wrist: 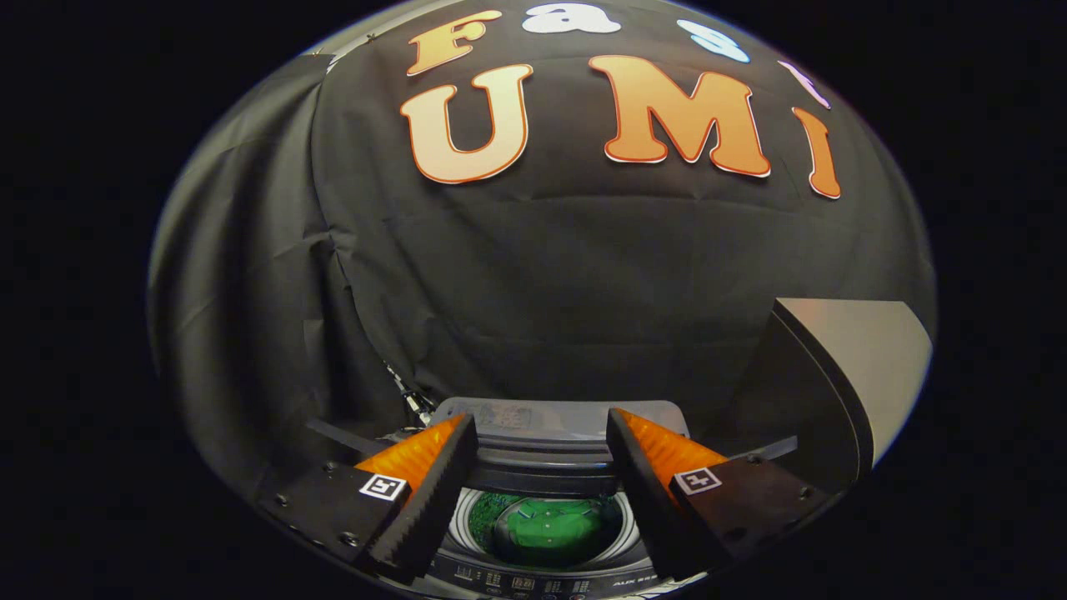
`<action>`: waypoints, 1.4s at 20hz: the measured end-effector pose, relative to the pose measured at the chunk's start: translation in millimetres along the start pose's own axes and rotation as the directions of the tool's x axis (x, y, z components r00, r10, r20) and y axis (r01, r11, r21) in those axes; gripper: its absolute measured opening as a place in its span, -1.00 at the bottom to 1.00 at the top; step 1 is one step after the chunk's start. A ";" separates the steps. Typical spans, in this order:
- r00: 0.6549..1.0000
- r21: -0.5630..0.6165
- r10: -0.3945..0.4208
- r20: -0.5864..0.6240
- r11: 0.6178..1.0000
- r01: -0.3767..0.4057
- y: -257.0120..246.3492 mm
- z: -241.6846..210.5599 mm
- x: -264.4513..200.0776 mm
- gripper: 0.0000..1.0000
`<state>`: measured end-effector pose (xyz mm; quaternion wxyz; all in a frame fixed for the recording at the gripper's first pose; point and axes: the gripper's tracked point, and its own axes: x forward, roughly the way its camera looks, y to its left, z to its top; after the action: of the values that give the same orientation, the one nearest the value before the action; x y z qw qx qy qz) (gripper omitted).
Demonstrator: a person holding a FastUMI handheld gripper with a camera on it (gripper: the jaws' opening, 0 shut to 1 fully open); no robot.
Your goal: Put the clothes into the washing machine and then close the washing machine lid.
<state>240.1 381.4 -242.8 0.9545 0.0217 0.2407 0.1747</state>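
Gripper (542, 467) fingers spread apart, holding nothing, above the open washing machine (550, 575), green clothes (554, 527) lying inside its drum

Green clothes (546, 527) lie inside the open washing machine (542, 575).

Serrated fingers (433, 492), square tags, screwed mounts

Washing machine (542, 467) body cut off below the fingers (433, 492); green clothes (554, 527) in drum partly hidden; control panel (533, 582) markings too small to tell.
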 end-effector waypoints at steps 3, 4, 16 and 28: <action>0.997 -0.028 -0.034 -0.065 0.999 0.032 -6.5 -35.3 2.1 1.00; 0.996 -0.028 -0.033 -0.078 0.999 0.031 -7.2 -44.2 3.7 1.00; 0.993 0.020 -0.013 -0.117 1.000 0.016 -7.5 -64.2 -13.8 0.97; 0.976 0.034 -0.082 0.200 0.996 0.077 -62.0 95.9 -175.5 0.96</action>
<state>160.5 266.9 -86.6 0.9798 0.0421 0.1459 0.1301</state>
